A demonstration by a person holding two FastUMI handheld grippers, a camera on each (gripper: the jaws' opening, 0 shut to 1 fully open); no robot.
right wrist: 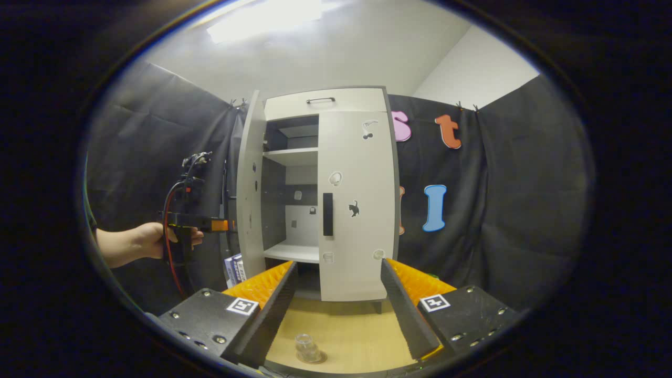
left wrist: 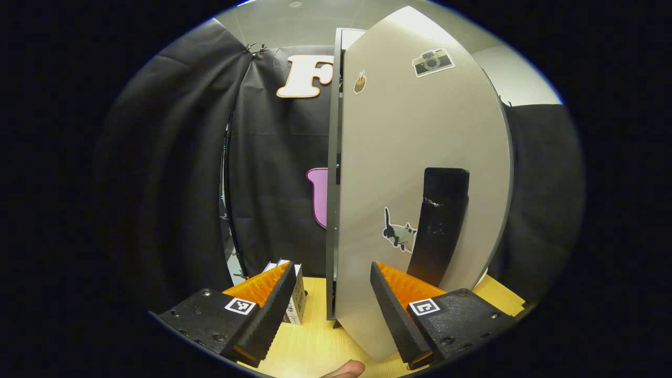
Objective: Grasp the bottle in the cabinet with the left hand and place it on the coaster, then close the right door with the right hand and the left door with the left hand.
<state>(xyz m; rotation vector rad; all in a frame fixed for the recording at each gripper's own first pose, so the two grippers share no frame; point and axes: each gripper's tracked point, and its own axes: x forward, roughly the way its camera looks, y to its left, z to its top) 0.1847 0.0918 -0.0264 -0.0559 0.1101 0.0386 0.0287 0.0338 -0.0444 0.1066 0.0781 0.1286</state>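
Note:
In the right gripper view, a small clear bottle [right wrist: 307, 345] stands on a round coaster [right wrist: 311, 358] on the wooden table, just ahead of my open right gripper [right wrist: 338, 265]. The white cabinet [right wrist: 320, 102] has its right door [right wrist: 359, 220] shut and its left door [right wrist: 249, 194] swung open. A hand holds my left gripper [right wrist: 210, 224] at the outer face of that open door. In the left gripper view, the left door [left wrist: 420, 152] with its black handle [left wrist: 440, 220] looms close. My left gripper [left wrist: 332, 273] is open, with the door's lower hinge-side edge between its fingers, apart from both.
A small printed box [left wrist: 297, 296] stands on the table [left wrist: 310, 346] left of the cabinet, also seen as the box [right wrist: 235, 269] in the right gripper view. Inside the cabinet the white shelf [right wrist: 292, 253] is bare. Black cloth walls close in all round.

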